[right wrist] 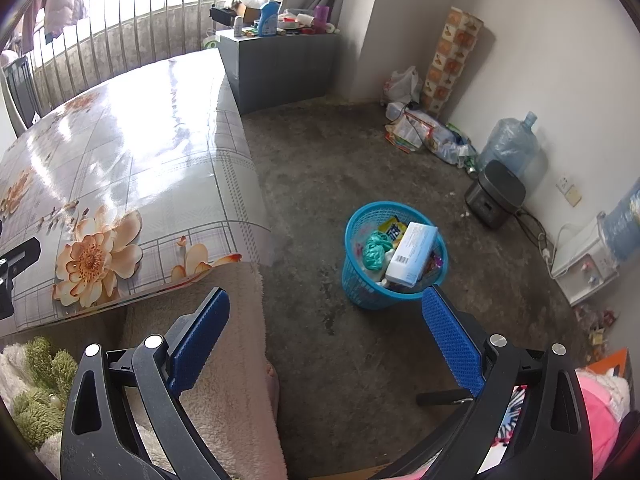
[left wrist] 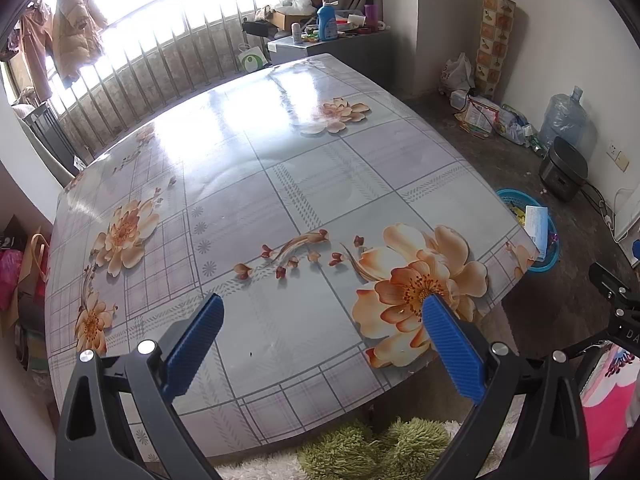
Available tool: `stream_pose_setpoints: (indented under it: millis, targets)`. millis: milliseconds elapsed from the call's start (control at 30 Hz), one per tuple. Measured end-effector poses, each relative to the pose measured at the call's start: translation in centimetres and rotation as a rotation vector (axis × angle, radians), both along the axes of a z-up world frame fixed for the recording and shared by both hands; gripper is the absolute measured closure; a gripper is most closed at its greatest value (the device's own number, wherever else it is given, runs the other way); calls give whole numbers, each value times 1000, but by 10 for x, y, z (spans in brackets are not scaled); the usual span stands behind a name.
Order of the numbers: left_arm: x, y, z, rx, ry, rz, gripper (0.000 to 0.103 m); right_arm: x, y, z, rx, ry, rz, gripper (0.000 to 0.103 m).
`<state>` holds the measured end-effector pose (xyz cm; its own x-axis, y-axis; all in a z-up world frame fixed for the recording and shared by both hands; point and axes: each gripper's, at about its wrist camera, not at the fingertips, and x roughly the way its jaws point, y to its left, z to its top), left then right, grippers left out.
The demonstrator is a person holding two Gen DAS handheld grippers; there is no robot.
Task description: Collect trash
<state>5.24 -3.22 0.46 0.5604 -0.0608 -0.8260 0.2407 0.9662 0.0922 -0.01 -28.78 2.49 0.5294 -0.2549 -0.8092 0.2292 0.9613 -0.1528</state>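
- Overhead, the left hand-held gripper (left wrist: 322,308) hangs above the near part of the desk (left wrist: 280,184), its blue fingers (left wrist: 196,340) spread wide with nothing between them.
- Floral oilcloth with orange flowers and a grey check covers the desk; its top shows no loose items in the left wrist view, only glare from the window.
- Off the desk's right edge, the right hand-held gripper (right wrist: 326,304) is released too, fingers (right wrist: 450,338) wide apart and empty, hovering over the concrete floor (right wrist: 320,168).
- A blue basket (right wrist: 360,284) stands on the floor, near the desk's right side and just beyond the right finger's tip in the right wrist view.
- Trash fills the basket: a white and blue box (right wrist: 412,254) leans tilted on top, a crumpled green bag (right wrist: 376,250) lies beside it on the left, and a yellow wrapper (right wrist: 390,226) shows behind them.
- In the left wrist view the basket (left wrist: 550,258) peeks out past the desk's right corner.
- A dark cooker (right wrist: 496,194) sits on the floor by the wall, with a water jug (right wrist: 510,146) behind it.
- A grey cabinet (right wrist: 280,68) loaded with bottles stands at the desk's far end.
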Motion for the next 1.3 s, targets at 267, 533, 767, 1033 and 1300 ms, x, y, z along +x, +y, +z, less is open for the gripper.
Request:
stream_pose_setpoints:
  millis: [267,533,767,1033,1300]
  targets:
    - [0,0,0,0,-1,0,6,0,0,2,0,-2,3,10]
    - [0,0,0,0,0,0,6,0,0,3,1,-3,4,10]
    - [0,0,0,0,0,0,6,1,1,3,-1,-3,5,10]
    - [1,1,1,-4,4,4,6,1,2,3,0,-2,3,10]
    - [1,1,0,-5,6,4,6,1,2,3,-1,-2,3,10]
